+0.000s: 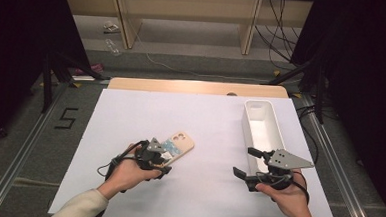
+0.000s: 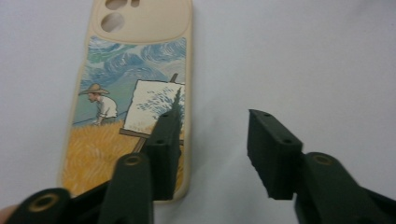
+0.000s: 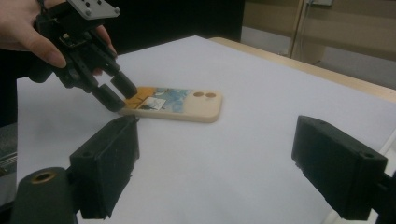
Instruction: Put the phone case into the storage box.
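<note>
Phone case [image 1: 178, 145] flat on white table [image 1: 130, 115], printed side up, camera cutouts at far end, left-centre of the sheet. Left gripper [image 1: 159, 163] low over case's near end, jaws part open, nothing clamped: in left gripper view [image 2: 214, 140] one pad over the case's painted corner, other pad out over bare table beside its long edge. Right gripper [image 1: 246, 163] held off to the right, just beside near end of white tray [image 1: 253, 122], jaws wide apart, empty; in right gripper view [image 3: 217, 163] jaws frame bare table w/ case beyond.

Risks, as judged: jaws not straddling the case's width, so closing now likely to nip air or scrape one edge, skidding the case across the smooth sheet. Thin, flat item lying flush = little to bite; a corner-only pinch could let it pivot & drop on lift. Pad pressing down on print could scuff it.
</note>
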A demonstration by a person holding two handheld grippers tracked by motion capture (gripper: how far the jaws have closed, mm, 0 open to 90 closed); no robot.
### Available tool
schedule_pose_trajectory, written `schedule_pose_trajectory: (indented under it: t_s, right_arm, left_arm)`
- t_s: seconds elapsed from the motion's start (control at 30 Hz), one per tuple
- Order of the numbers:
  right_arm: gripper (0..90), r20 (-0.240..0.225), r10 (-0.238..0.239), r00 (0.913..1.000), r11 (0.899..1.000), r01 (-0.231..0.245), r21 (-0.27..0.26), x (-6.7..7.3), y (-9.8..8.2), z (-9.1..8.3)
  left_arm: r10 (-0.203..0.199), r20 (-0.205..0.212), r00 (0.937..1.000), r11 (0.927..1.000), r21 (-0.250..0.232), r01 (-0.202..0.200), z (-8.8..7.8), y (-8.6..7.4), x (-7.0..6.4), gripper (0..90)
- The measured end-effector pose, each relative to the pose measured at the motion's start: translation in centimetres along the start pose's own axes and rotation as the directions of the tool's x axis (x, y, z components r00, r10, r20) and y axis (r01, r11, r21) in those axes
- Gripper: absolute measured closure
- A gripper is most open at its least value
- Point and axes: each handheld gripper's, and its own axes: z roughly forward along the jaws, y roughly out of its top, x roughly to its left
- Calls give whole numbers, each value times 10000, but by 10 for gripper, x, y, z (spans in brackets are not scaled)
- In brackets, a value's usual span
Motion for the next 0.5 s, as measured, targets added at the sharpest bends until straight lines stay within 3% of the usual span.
schedule_pose_trajectory:
  t_s: [0.2,0.37,0.5]
  right_arm:
    - [159,-22,-13,10000,10000,13,1,0,0,1]
    - [158,-40,-20,10000,10000,20,6,0,0,1]
    - [158,-40,-13,10000,10000,13,11,0,0,2]
  left_arm:
    - [-266,-625,9977,9996,16,267,1,8,8,276]
    - [-369,-979,9945,9978,522,421,5,14,17,173]
    - [-185,-1150,9932,9929,1147,318,14,18,23,132]
